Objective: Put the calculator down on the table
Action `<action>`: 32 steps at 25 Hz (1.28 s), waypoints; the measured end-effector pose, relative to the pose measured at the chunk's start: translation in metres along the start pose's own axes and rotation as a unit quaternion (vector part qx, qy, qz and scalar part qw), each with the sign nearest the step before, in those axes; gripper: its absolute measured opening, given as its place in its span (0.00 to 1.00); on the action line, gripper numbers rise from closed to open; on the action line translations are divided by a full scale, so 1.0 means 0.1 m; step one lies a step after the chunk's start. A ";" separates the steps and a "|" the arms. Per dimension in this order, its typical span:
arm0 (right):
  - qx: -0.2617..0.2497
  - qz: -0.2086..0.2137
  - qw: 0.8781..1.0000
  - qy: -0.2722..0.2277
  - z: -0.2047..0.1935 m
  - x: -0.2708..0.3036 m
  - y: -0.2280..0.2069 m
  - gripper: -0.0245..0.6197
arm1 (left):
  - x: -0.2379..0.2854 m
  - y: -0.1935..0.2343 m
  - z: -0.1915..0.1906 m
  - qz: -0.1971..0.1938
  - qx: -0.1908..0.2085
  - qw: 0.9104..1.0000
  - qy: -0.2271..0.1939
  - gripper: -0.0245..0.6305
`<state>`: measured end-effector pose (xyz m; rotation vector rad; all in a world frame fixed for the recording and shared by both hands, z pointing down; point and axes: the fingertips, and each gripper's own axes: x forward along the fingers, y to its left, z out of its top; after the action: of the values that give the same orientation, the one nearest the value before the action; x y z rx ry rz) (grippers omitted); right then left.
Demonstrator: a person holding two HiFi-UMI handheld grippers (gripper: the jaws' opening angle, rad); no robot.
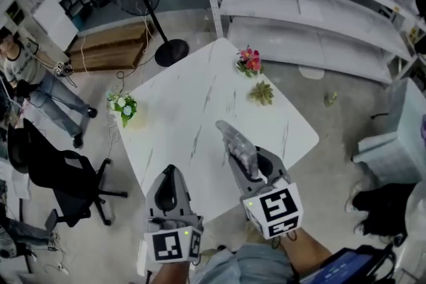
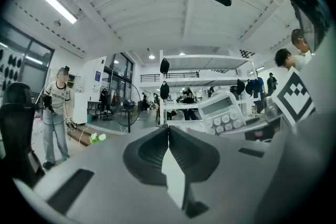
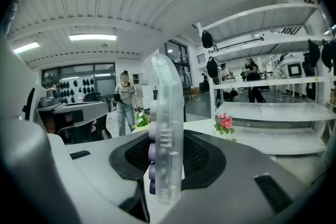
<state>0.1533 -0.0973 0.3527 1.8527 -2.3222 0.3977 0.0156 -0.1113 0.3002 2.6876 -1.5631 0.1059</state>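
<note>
**Calculator up on its edge over the near side of the surface, not yet set down**

I carry the calculator (image 1: 236, 143) on its thin edge in my right tongs (image 1: 247, 159). The jaws are partly apart and clamped on its two flat faces, with the keys facing my left. I judge this grip keeps it steady until it can be laid flat. It hangs above the white surface (image 1: 193, 123), near the edge closest to me. The pink flowers (image 1: 249, 61) and white flowers (image 1: 123, 105) sit well apart from it. My left tongs (image 1: 169, 176) are closed on nothing.
</note>
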 end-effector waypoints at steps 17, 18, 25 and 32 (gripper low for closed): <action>-0.070 0.163 0.983 -0.038 0.80 0.89 0.36 0.27 | 0.10 0.69 0.56 0.174 0.013 0.982 -0.076 0.05; -0.073 0.167 0.983 -0.033 0.78 0.92 0.39 0.27 | 0.09 0.73 0.53 0.180 0.011 0.981 -0.072 0.05; -0.075 0.182 0.980 0.004 0.58 1.19 0.51 0.27 | 0.18 0.98 0.33 0.196 -0.008 0.979 -0.051 0.05; -0.067 0.179 0.980 0.057 0.18 1.45 0.55 0.27 | 0.34 1.15 0.01 0.186 -0.030 0.982 -0.020 0.05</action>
<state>0.0673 -0.2264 0.3689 1.3145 -2.5318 0.3649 -0.0679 -0.1977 0.3006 2.3351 -2.0281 0.0137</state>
